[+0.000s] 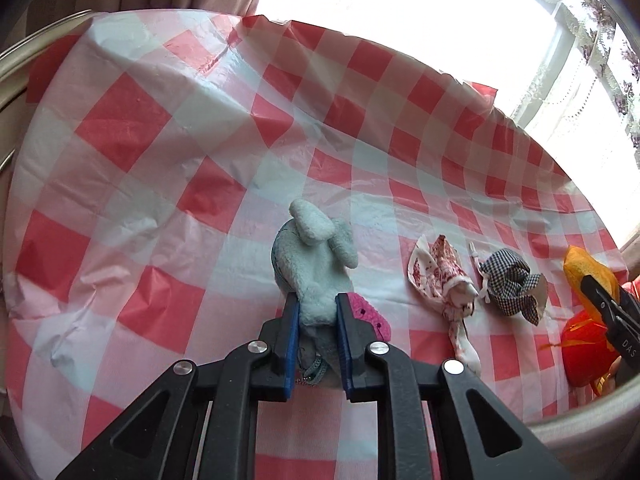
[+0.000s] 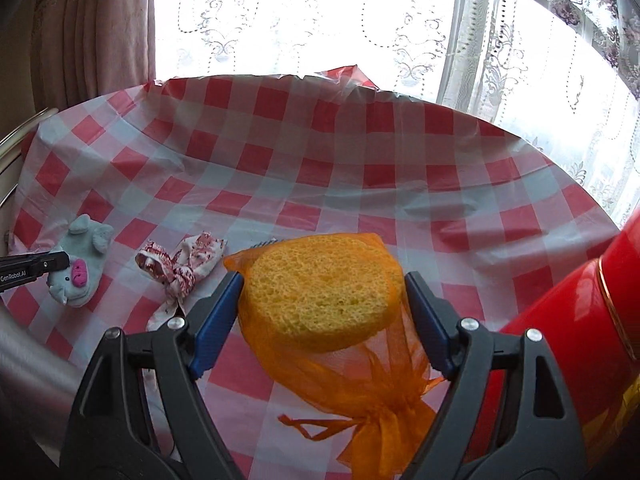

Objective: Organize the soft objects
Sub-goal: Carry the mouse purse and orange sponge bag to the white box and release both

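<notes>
The left gripper (image 1: 318, 312) was clamped on a pale blue plush toy (image 1: 316, 264) resting on the checked worktop (image 1: 160, 160) toward its near edge, with a red-print cloth pouch (image 1: 444, 280) and a dark gingham pouch (image 1: 512, 284) lying just to its right. The right gripper (image 2: 324, 284) held a yellow sponge (image 2: 320, 288) in an orange mesh bag (image 2: 360, 392) above the worktop's near right edge, seemingly clear of the surface, beside a red container (image 2: 580, 320).

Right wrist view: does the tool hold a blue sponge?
No, the right tool grips a yellow sponge inside an orange mesh bag.
</notes>
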Demonstrator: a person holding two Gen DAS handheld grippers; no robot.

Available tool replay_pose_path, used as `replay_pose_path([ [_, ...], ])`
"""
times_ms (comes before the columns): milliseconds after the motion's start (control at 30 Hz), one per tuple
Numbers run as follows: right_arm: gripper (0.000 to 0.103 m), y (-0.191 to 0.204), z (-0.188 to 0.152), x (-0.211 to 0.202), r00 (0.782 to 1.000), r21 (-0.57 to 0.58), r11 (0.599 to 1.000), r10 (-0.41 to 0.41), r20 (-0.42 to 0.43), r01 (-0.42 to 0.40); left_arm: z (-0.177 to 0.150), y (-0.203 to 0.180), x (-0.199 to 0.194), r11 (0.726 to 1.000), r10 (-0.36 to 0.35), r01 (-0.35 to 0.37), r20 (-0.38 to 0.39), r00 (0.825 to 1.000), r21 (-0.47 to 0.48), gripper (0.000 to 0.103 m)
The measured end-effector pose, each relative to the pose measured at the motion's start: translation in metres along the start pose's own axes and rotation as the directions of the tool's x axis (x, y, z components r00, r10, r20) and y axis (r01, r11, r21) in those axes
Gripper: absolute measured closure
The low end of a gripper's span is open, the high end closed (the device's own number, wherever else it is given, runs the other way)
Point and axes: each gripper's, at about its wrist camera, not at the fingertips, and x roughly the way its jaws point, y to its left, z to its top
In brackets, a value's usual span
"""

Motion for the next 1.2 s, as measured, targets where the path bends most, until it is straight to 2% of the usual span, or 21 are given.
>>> replay_pose_path([
  [433, 0.02, -0.01, -0.075, -0.093, 0.999, 0.032, 0.999, 0.001, -0.036, 0.0, -0.086, -0.005, -0.084, 0.999, -0.024, 0.023, 0.019, 1.0, 0.027, 0.086],
  [800, 0.02, -0.045, -0.118, -0.163, 0.997, 0.038, 0.998, -0.054, -0.051, 0.056, -0.135, -0.035, -0.153, 0.989, -0.1, 0.094, 0.052, 0.994, 0.114, 0.086],
  [1033, 0.02, -0.092, -0.146, -0.197, 0.988, 0.086, 0.986, -0.137, -0.072, 0.143, -0.156, -0.083, -0.178, 0.961, -0.199, 0.186, 0.047, 0.979, 0.206, 0.086],
  [1200, 0.02, -0.124, -0.164, -0.214, 0.979, 0.126, 0.973, -0.185, -0.091, 0.195, -0.174, -0.132, -0.179, 0.922, -0.28, 0.272, -0.012, 0.96, 0.274, 0.086],
])
